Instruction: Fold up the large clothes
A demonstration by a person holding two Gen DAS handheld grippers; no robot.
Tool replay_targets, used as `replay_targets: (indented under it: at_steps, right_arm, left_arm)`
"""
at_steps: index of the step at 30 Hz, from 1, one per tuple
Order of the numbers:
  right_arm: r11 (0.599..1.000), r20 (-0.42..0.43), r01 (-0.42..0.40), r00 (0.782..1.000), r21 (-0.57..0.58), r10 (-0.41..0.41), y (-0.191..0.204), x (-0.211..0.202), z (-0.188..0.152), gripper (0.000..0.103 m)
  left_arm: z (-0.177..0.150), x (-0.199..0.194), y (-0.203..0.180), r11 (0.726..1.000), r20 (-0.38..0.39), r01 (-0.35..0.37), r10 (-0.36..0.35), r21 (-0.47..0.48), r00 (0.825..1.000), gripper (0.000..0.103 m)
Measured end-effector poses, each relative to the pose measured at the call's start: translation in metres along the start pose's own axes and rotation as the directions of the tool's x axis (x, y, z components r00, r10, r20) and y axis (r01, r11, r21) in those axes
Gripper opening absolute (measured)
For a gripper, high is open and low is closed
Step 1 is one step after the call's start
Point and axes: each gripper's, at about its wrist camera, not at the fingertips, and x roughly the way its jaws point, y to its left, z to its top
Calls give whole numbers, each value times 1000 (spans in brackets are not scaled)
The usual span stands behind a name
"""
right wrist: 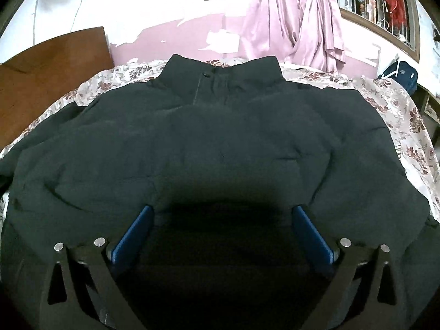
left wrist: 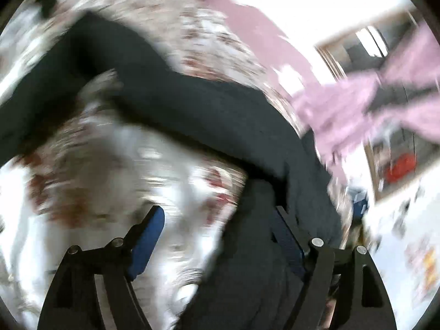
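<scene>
Black jacket [right wrist: 209, 143] lies flat for folding; my right gripper [right wrist: 222, 220] gapes empty, left gripper [left wrist: 220, 228] wide beside a sleeve [left wrist: 192, 110].

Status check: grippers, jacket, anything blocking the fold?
Left gripper open, view blurred. Right gripper open over black jacket, spread on floral bedspread. Nothing on it.
</scene>
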Motion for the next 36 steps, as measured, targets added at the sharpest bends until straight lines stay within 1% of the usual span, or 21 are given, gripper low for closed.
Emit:
replay_targets:
  at_steps: [2,4,5,6,8,10,11,13,16,17,19,21,23,25,27,28,31,32,33,35,36]
  right_arm:
    - [1000,6,0,1000,4,0,-1,-2,-1,101]
    - [1000,8,3,1000,6,-3,0,-4,-3,101]
    - [1000,3,7,1000,6,-7,0,-4,-2,101]
    - [1000,-5,10,1000,5,-10,1,-4,-1,101]
    - [1000,-18,15,1000,13,-15,2,-9,4,101]
    - [998,32,-36,999,42,34,5,-23,10,101]
    - [999,53,-35,998,26,33,11,-28,12,101]
    - [999,76,-4,997,-51,8,27,-33,17,101]
    - [985,77,-7,997,-173,21,50,-33,19,101]
    - [976,69,-6,997,-218,22,57,-31,17,101]
    - [950,25,17,1000,-311,-10,73,-20,10,101]
    - [942,31,30,999,-333,-21,76,-18,6,101]
    - [951,15,-1,1000,-309,6,69,-19,9,101]
    - [964,-25,-47,999,-263,41,56,-20,15,101]
    - [967,-50,-82,996,-242,72,46,-23,17,101]
    - [966,-64,-89,995,-243,76,42,-24,18,101]
    - [965,-92,-118,991,-234,99,28,-31,16,101]
    - [966,-107,-135,988,-222,113,21,-37,17,101]
    - [966,-113,-143,986,-213,121,21,-40,13,101]
    - [968,-129,-178,979,-178,156,9,-54,12,101]
    - [969,-138,-196,975,-153,176,0,-63,12,101]
  left_arm:
    - [11,-17,30,993,31,4,0,-118,1000,78]
    - [21,-33,56,977,68,5,10,-215,998,80]
    - [25,-39,69,965,86,29,-7,-259,996,80]
    - [31,-46,81,951,107,78,-47,-301,993,81]
    - [38,-52,96,929,137,120,-76,-349,988,82]
    - [45,-54,106,913,154,157,-105,-377,982,82]
    - [49,-52,110,902,153,170,-118,-397,981,82]
    - [55,-45,117,873,146,192,-141,-448,979,82]
    - [60,-33,122,831,145,219,-168,-511,975,82]
    - [63,-33,123,821,151,231,-178,-522,972,82]
    - [67,-29,130,789,178,260,-193,-556,965,82]
    - [70,-26,136,740,218,300,-210,-601,953,81]
    - [70,-27,141,695,258,342,-227,-633,939,81]
    - [74,-29,145,663,296,371,-229,-650,927,81]
    - [79,-28,148,640,312,382,-226,-667,923,81]
    - [80,-28,150,634,312,382,-224,-672,923,81]
    - [87,-23,151,638,281,344,-202,-689,938,77]
    - [89,-22,149,647,275,337,-200,-684,940,66]
    - [93,-22,146,669,264,320,-187,-671,946,51]
    - [99,-23,141,708,253,291,-162,-643,954,37]
    - [100,-25,139,719,258,287,-153,-633,954,24]
